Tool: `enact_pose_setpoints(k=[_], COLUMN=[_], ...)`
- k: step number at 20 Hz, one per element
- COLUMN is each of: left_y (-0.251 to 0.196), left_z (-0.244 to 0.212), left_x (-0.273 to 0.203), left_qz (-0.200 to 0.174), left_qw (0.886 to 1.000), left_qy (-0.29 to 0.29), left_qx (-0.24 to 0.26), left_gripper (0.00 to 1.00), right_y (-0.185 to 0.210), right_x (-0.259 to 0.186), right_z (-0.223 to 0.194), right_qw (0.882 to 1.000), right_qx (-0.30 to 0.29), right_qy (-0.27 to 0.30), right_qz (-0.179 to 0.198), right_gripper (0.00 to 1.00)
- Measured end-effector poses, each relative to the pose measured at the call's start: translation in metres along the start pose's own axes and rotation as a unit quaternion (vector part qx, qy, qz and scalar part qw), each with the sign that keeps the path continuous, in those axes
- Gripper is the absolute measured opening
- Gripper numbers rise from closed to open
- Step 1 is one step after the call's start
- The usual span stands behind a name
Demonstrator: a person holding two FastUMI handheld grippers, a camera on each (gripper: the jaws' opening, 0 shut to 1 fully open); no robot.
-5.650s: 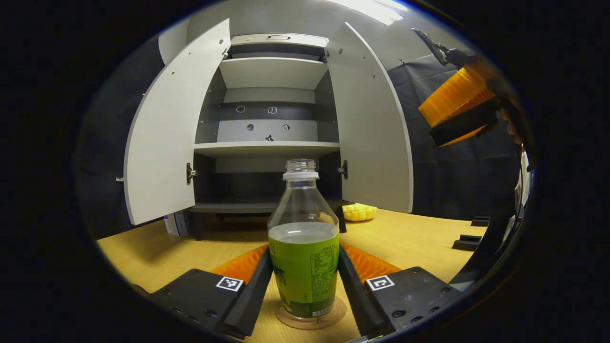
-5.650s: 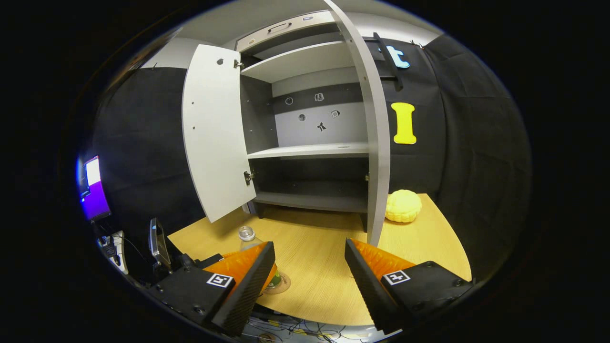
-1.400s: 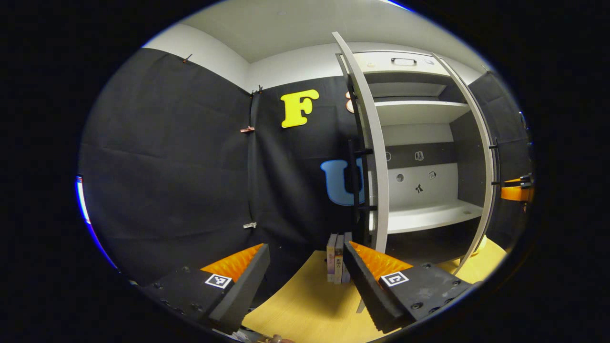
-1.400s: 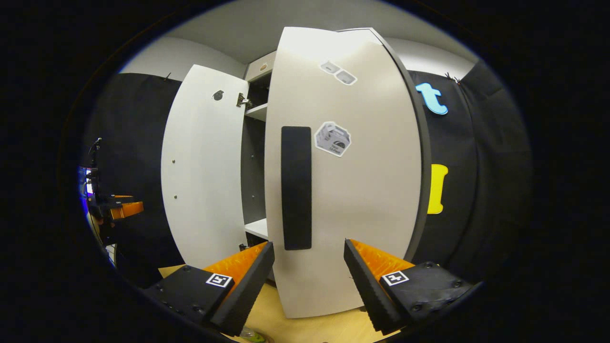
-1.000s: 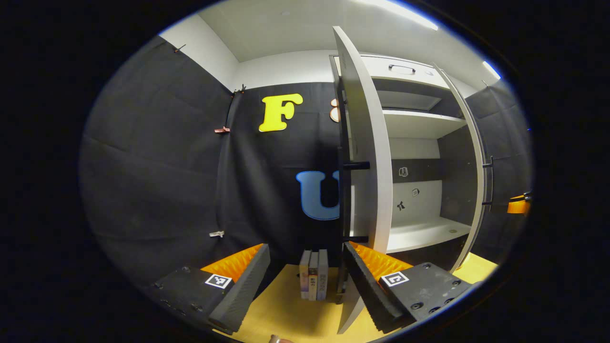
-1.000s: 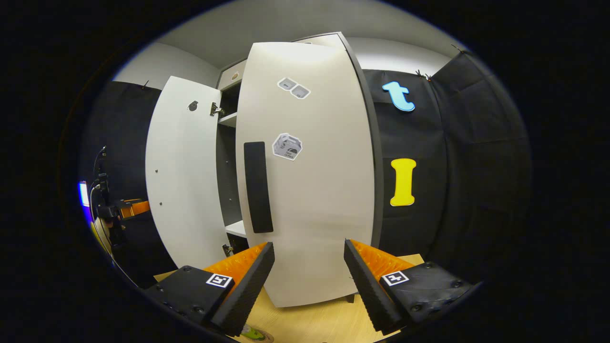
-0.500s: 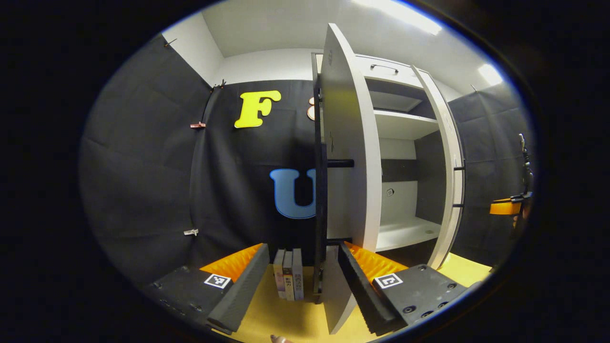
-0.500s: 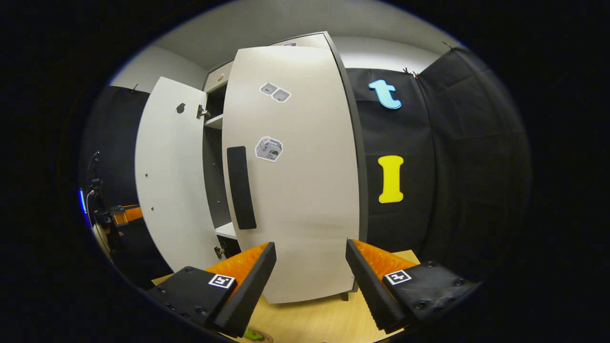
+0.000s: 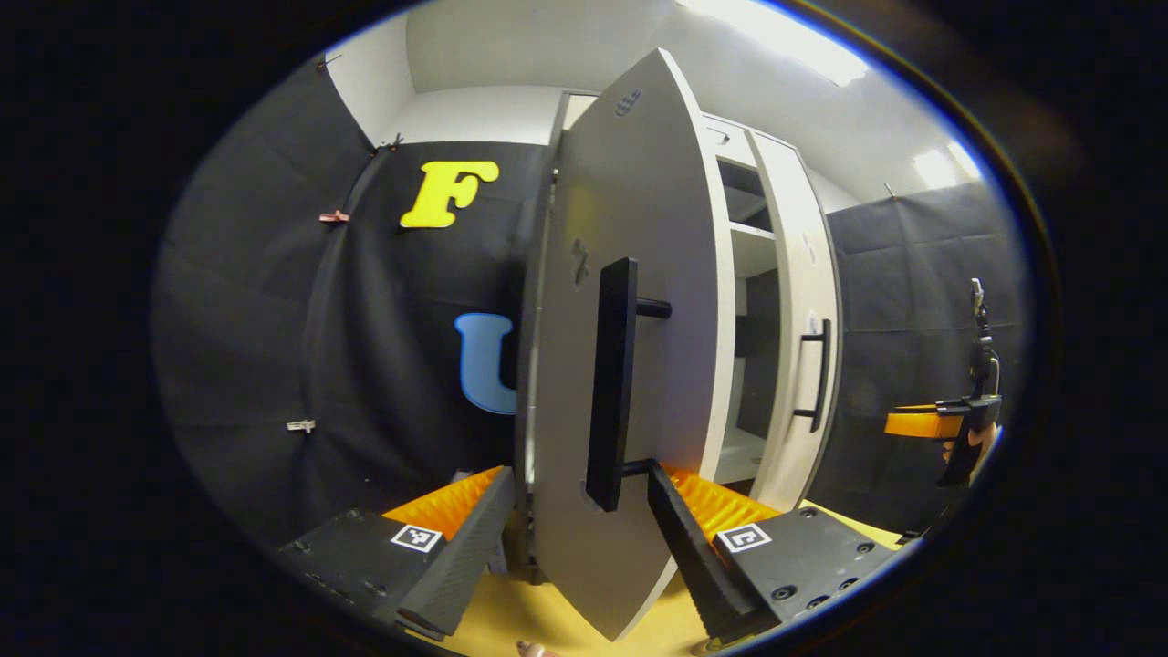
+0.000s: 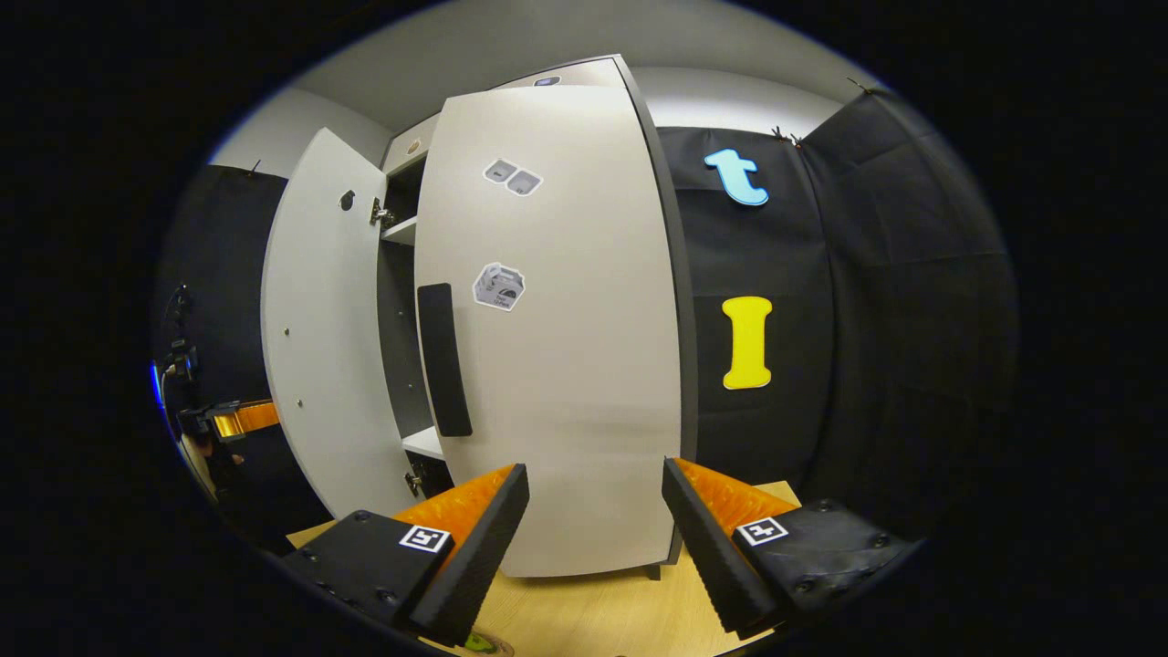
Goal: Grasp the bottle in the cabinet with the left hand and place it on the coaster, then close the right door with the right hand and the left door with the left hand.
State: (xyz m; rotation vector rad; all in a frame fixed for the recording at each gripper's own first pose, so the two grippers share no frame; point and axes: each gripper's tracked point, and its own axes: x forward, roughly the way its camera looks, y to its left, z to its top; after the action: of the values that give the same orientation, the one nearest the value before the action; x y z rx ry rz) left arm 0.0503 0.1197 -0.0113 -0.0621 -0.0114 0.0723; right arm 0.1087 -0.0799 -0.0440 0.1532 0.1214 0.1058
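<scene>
my left gripper point(image 9: 579, 511): jaws spread wide, gripping nothing, fingers pointing forward and level | my right gripper point(image 10: 593, 516): jaws spread wide, gripping nothing, held level | my hand point(image 9: 969, 444) on the right gripper's grip at the left gripper view's far right edge

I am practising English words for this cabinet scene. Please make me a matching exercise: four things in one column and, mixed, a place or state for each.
Things
1. left door
2. right door
3. left gripper
4. sticker

States
A. almost closed
B. open, at the door's bar handle
C. on the right door's front
D. about half open

Pairs: 1-D, 2-A, 3-B, 4-C
</scene>
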Motion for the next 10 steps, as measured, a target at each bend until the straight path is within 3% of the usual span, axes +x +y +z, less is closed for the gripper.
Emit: enact_pose_setpoints(k=[6,10], left_y=[-0.066,-0.075], left_z=[-0.002,0.001], left_x=[0.036,0.038], left_qz=[-0.085,-0.094], left_qw=[0.995,0.995], left_qy=[-0.001,0.008], left_qx=[-0.058,-0.017], left_gripper=[0.93,0.92], right_y=[-0.013,-0.02], right_x=[-0.01,-0.022], right_z=[0.005,0.011], right_qw=[1.0,1.0], right_qx=[0.002,0.014], right_qy=[0.002,-0.003], right_qz=[-0.012,-0.021], right_gripper=[0.98,0.98])
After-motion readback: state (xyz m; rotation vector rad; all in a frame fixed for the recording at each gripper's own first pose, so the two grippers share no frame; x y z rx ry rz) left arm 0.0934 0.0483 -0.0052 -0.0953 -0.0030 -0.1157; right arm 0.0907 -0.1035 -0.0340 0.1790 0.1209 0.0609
